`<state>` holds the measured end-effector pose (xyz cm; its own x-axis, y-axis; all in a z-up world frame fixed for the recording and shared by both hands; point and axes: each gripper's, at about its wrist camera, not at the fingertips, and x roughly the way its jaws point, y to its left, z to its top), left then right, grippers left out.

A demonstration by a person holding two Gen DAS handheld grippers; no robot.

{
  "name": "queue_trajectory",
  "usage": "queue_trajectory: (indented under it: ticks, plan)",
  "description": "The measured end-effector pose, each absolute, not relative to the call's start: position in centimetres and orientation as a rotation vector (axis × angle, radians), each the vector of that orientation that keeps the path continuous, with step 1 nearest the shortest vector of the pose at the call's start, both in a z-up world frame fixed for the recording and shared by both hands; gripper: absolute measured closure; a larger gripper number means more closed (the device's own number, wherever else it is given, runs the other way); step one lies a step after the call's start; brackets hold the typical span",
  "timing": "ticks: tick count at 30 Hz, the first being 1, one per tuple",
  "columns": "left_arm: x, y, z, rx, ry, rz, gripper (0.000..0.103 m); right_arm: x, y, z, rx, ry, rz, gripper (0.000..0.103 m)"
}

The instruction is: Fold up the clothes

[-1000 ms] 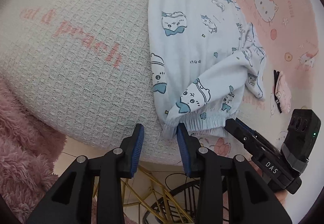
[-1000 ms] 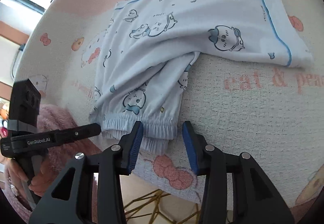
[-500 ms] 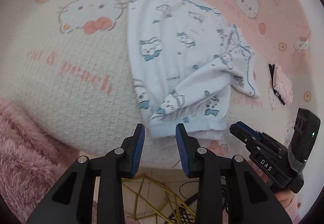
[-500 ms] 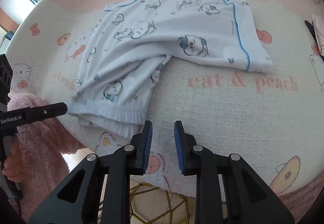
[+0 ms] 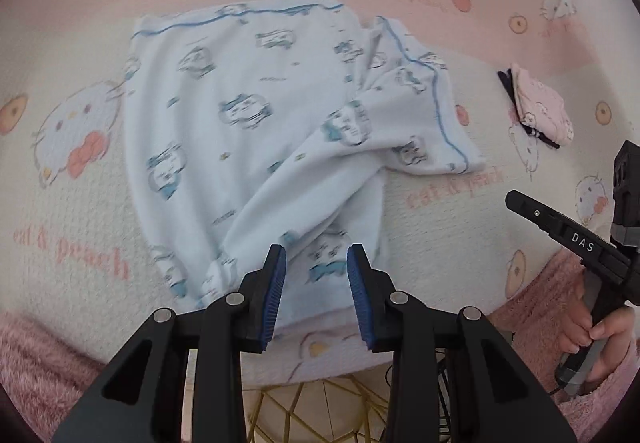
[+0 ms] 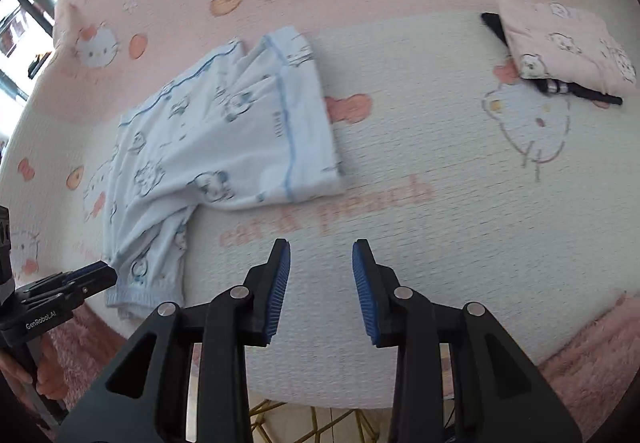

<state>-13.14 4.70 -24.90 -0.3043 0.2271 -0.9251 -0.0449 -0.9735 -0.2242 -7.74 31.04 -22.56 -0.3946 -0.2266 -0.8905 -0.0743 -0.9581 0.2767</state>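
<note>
Light blue pyjama trousers [image 5: 248, 131] with a cartoon print lie crumpled on the round table, one leg folded across the other. My left gripper [image 5: 316, 255] hovers open over the cuff end nearest me, and its pads press on nothing. In the right wrist view the trousers [image 6: 224, 147] lie to the left. My right gripper [image 6: 320, 247] hangs over bare cloth beside them, its jaws opening with nothing between them. The left gripper [image 6: 106, 271] shows by the elastic cuff [image 6: 148, 289]. The right gripper [image 5: 520, 203] shows at the right edge of the left wrist view.
A pink and cream cat-print cloth [image 6: 440, 163] covers the table. A folded pink garment [image 6: 568, 43] on a black item lies at the far right, also seen as the pink garment [image 5: 540, 107]. Fluffy pink sleeves [image 5: 540, 295] and gold wire legs [image 5: 320, 415] are at the near edge.
Both grippers have lifted and drawn back from the cuffs. The right one has swung right, off the trousers, closing partway and then widening. The left view has rolled.
</note>
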Motion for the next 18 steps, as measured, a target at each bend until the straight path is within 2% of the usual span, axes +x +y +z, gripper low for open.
queue_trajectory:
  ticks: [5, 6, 10, 15, 16, 17, 18]
  plan:
    - [-17.1, 12.7, -25.3, -1.630, -0.078, 2.376, 0.069, -8.3, 35.2, -23.3, 1.731, -0.632, -2.553, 0.070]
    - [-17.7, 14.4, -25.7, -1.617, -0.047, 2.350, 0.069, -8.6, 35.6, -23.4, 1.754, -0.635, -2.567, 0.070]
    - [-19.4, 19.1, -27.6, -1.587, 0.061, 2.279, 0.069, -9.5, 35.2, -22.2, 1.750, -0.397, -2.679, 0.067]
    - [-20.1, 21.3, -29.6, -1.587, 0.150, 2.271, 0.069, -10.4, 35.1, -23.1, 1.763, -0.513, -2.585, 0.066]
    - [-20.1, 21.5, -29.6, -1.555, 0.171, 2.293, 0.071, -10.6, 35.2, -23.6, 1.785, -0.536, -2.564, 0.066]
    - [-20.1, 21.4, -29.5, -1.543, 0.185, 2.312, 0.087, -10.8, 35.1, -23.9, 1.799, -0.554, -2.545, 0.066]
    - [-20.2, 21.4, -29.5, -1.533, 0.193, 2.329, 0.092, -11.0, 35.0, -24.3, 1.814, -0.571, -2.525, 0.066]
